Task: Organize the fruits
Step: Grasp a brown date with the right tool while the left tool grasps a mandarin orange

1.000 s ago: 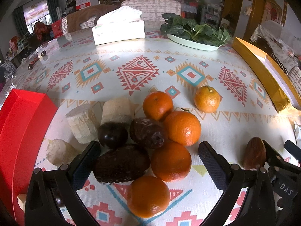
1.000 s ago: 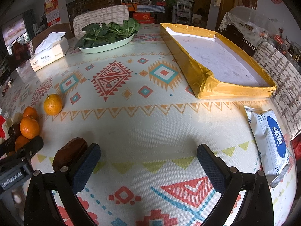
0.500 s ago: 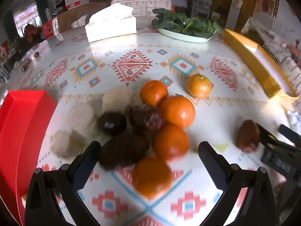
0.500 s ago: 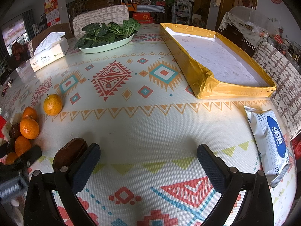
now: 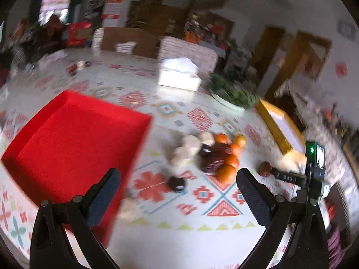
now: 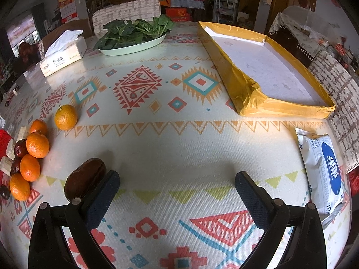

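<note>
Big patterned worktop (image 6: 170, 134) takes up pretty much everything here. On it there's a red tray (image 5: 74, 139) on the left side and a yellow-edged tray (image 6: 267, 71) on the right, and as far as I can see both are bare, so the sorting hasn't really started. All the fruit is in one loose pile (image 5: 208, 152) between the trays: several oranges (image 6: 37, 144), some dark reddish fruits and a few pale chunky pieces, though the left view is too blurry to say what those are. One orange (image 6: 66, 116) sits a bit apart from the pile, and a brown oval fruit (image 6: 84, 180) lies just beside the right gripper (image 6: 177, 188).

Left gripper (image 5: 178, 187) hangs above the worktop near the red tray's edge, jaws spread wide, nothing in them. Right one has its jaws wide apart and is holding nothing too; the brown fruit is outside its left finger, not between the two. So basically everything's left to do.
</note>
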Tool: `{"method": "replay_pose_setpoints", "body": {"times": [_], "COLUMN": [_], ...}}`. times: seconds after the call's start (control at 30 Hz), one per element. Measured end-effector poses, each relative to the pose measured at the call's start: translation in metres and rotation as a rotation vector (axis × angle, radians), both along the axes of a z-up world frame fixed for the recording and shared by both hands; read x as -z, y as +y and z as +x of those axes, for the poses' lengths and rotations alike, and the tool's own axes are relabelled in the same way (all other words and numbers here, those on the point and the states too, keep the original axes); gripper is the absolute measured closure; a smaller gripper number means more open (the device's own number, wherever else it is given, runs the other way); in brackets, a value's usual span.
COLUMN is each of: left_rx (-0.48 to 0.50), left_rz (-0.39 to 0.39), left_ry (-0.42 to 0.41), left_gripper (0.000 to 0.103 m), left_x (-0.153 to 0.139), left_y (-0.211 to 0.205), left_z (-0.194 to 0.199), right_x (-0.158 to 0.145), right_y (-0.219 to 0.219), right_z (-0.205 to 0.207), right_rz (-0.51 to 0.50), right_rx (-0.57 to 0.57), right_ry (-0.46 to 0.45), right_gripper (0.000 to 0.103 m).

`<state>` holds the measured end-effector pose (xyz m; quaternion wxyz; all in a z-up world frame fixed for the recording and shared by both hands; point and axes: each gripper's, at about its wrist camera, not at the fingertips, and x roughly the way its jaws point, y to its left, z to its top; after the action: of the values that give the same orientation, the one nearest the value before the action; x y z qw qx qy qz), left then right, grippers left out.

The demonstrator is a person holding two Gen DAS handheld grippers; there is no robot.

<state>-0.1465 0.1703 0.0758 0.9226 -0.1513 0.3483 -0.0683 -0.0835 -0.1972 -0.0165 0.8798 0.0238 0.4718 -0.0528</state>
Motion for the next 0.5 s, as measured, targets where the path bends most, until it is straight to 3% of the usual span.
{"method": "replay_pose_setpoints", "body": {"times": [0.13, 0.27, 0.33, 0.4, 0.43, 0.47, 0.5], "left_rx": [-0.016, 0.028, 0.044, 0.055, 0.066, 0.077, 0.087], "left_rz": [-0.084, -0.004, 0.021, 0.039, 0.043, 0.042, 0.033], "left_ry": [-0.06, -0.034, -0.016, -0.005, 0.004, 0.018, 0.028], "left_gripper": [0.0, 0.0, 0.0, 0.016, 0.033, 0.043, 0.044], "left_x": [0.003, 0.011, 0.016, 0.02, 0.022, 0.024, 0.026], "left_y": [0.027, 0.011, 0.001, -0.007, -0.011, -0.015, -0.018], "left_z": [-0.024, -0.026, -0.023, -0.024, -0.022, -0.02, -0.019], "right_x": [-0.011, -0.023, -0.025, -0.024, -0.023, -0.022, -0.022], "right_y": [-0.005, -0.01, -0.01, -0.008, -0.006, -0.004, -0.001], "right_z": [-0.018, -0.039, -0.044, -0.045, -0.044, -0.043, -0.043], "right_rz": [0.029, 0.11, 0.149, 0.174, 0.184, 0.191, 0.191], "right_rx": [0.025, 0.017, 0.007, -0.008, -0.021, -0.037, -0.051], "right_ry": [-0.103, -0.222, -0.246, -0.243, -0.234, -0.229, -0.228], "right_gripper": [0.003, 0.004, 0.009, 0.028, 0.032, 0.038, 0.039]}}
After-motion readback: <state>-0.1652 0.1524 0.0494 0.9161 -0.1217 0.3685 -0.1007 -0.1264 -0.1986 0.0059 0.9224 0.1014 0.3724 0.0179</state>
